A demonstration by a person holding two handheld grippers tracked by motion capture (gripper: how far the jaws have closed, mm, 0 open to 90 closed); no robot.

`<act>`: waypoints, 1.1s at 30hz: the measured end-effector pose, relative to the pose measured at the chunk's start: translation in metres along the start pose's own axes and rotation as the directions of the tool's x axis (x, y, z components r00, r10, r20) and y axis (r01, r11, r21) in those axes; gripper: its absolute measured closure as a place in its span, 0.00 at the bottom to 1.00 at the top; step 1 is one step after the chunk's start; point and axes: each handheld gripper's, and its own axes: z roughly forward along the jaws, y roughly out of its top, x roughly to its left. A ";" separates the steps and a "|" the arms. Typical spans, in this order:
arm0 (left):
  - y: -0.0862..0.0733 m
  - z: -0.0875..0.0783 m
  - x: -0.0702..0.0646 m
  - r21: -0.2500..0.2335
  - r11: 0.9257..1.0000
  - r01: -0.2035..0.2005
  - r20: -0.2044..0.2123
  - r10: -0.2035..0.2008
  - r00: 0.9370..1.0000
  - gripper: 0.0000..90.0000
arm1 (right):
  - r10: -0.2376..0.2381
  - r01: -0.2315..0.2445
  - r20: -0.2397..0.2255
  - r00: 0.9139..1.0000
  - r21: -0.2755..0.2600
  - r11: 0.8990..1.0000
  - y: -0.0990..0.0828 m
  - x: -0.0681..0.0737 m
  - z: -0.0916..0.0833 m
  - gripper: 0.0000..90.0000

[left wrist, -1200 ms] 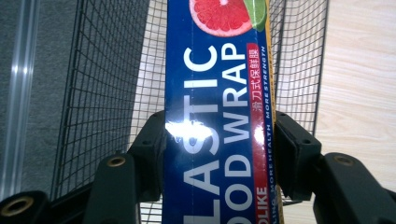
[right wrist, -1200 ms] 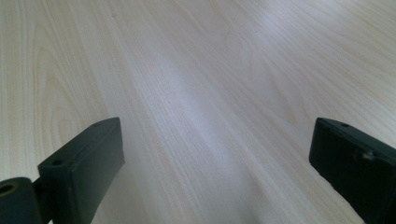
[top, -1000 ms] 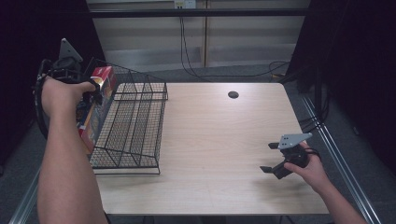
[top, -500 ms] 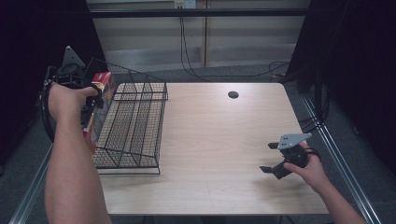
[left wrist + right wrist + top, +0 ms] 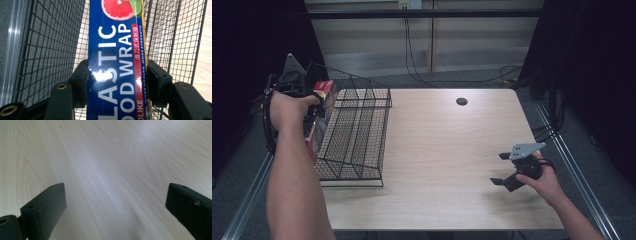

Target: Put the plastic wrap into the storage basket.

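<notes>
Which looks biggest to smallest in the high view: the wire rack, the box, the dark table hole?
1. Rack.
2. Box, partly hidden by the left gripper holding it.
3. Hole.

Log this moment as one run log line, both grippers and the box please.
left gripper: shut on plastic wrap box, over wire rack | right gripper: open, empty, low over table

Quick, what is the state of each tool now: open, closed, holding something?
Left tool: closed on the wrap box, over the wire basket.
Right tool: open, holding nothing, low over the table.
</notes>
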 end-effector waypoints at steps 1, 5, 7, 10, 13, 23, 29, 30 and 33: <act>0.000 0.003 0.000 -0.007 1.000 0.016 0.006 -0.016 1.000 0.50 | 0.001 -0.001 0.006 1.000 0.000 1.000 0.000 0.000 0.000 0.03; 0.001 0.007 0.001 0.007 1.000 0.010 0.000 -0.010 1.000 0.50 | -0.002 0.002 0.008 1.000 0.000 1.000 0.000 0.000 0.000 0.03; 0.002 0.010 0.000 0.002 1.000 0.015 0.000 -0.015 1.000 0.50 | -0.001 0.001 0.007 1.000 0.002 1.000 0.000 0.000 0.001 0.03; 0.003 0.012 0.000 0.010 1.000 0.010 0.002 -0.010 1.000 0.50 | 0.001 -0.001 0.006 1.000 0.004 1.000 0.000 0.000 0.001 0.03; 0.004 0.015 -0.001 0.011 1.000 0.020 0.004 -0.020 1.000 0.49 | -0.005 0.005 0.008 1.000 0.005 1.000 0.000 0.000 0.001 0.03; 0.006 0.024 -0.001 0.023 1.000 0.007 -0.001 -0.007 1.000 0.49 | -0.001 0.001 0.007 1.000 0.009 1.000 0.000 0.000 0.002 0.03; 0.007 0.029 0.000 0.035 0.999 0.007 0.005 -0.007 1.000 0.49 | 0.002 -0.002 0.009 1.000 0.010 1.000 -0.001 0.000 0.002 0.03; 0.007 0.029 0.001 0.036 0.999 0.004 0.001 -0.004 1.000 0.49 | 0.002 -0.002 0.009 1.000 0.011 1.000 -0.001 0.000 0.002 0.03; 0.007 0.032 0.000 0.037 0.999 0.015 0.006 -0.015 1.000 0.49 | 0.002 -0.002 0.002 1.000 0.012 1.000 -0.001 0.001 0.003 0.03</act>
